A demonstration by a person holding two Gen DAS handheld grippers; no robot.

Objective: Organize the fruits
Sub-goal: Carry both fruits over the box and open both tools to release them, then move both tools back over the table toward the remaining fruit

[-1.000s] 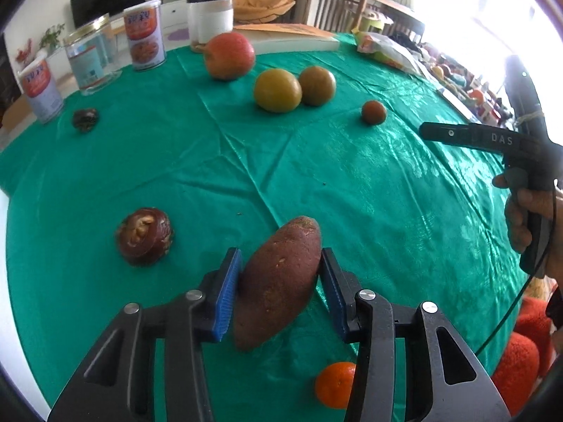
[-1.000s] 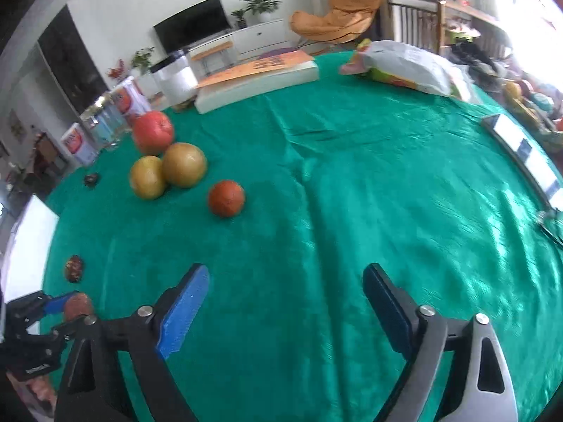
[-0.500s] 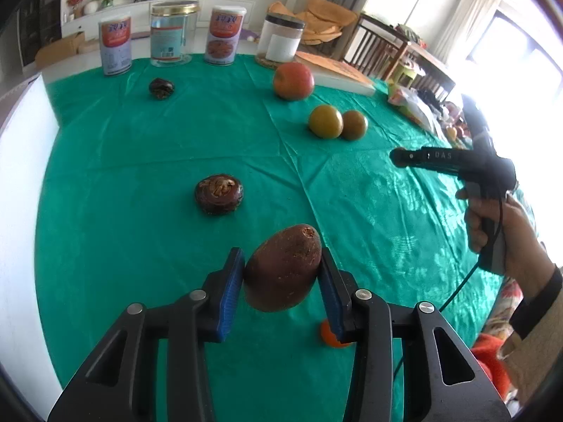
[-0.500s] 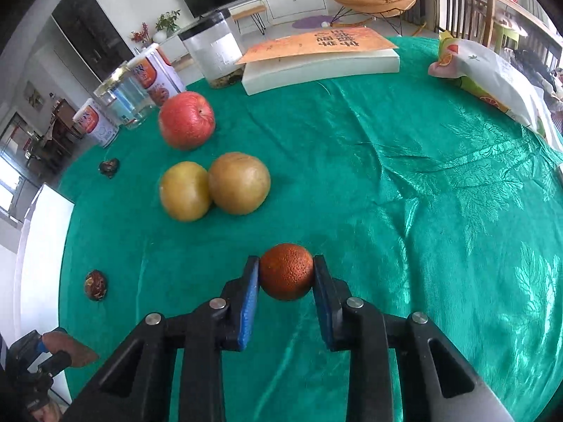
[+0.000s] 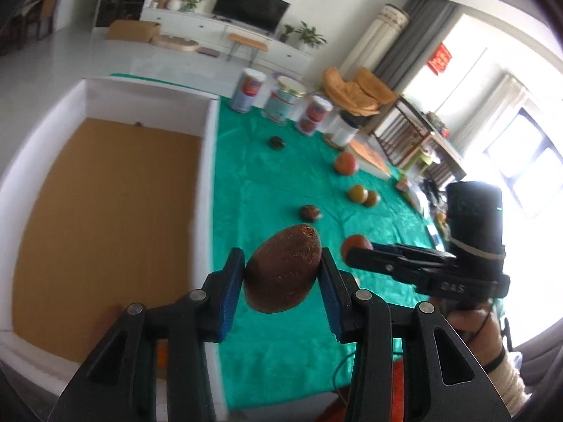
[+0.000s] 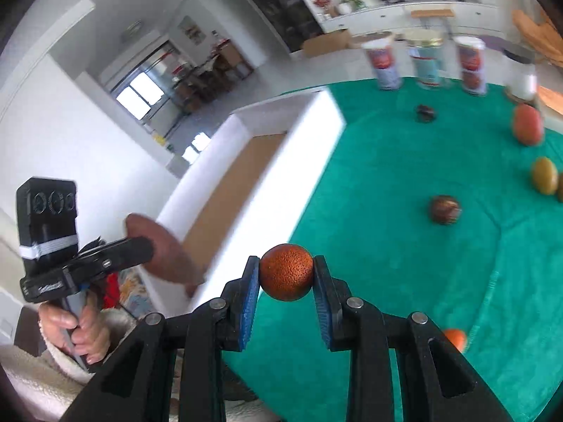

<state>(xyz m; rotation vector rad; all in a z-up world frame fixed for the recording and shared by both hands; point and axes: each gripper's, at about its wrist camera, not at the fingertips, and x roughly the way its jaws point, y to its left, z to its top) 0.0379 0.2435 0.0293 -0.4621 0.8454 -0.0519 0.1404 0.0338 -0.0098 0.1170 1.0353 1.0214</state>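
Note:
My left gripper [image 5: 281, 277] is shut on a brown sweet potato [image 5: 283, 269] and holds it in the air beside the white box [image 5: 207, 190], whose floor is brown cardboard. My right gripper [image 6: 285, 277] is shut on a small dark orange fruit [image 6: 285, 271] above the green cloth near the box's [image 6: 281, 161] right wall. The right gripper with its fruit [image 5: 356, 244] also shows in the left wrist view, just right of the sweet potato. The left gripper holding the sweet potato [image 6: 165, 249] shows at the left of the right wrist view.
On the green cloth [image 5: 281, 176] lie two dark brown fruits [image 5: 310, 212], [image 5: 277, 142], a red apple [image 5: 346, 163], two yellow-brown pears [image 5: 358, 193] and an orange [image 6: 454, 338]. Several tins [image 5: 285, 100] and a jar [image 5: 343, 128] stand at the far edge.
Both grippers have swung left toward the white box, each carrying its fruit. The box has come into view in both wrist views. The two grippers are now close together.

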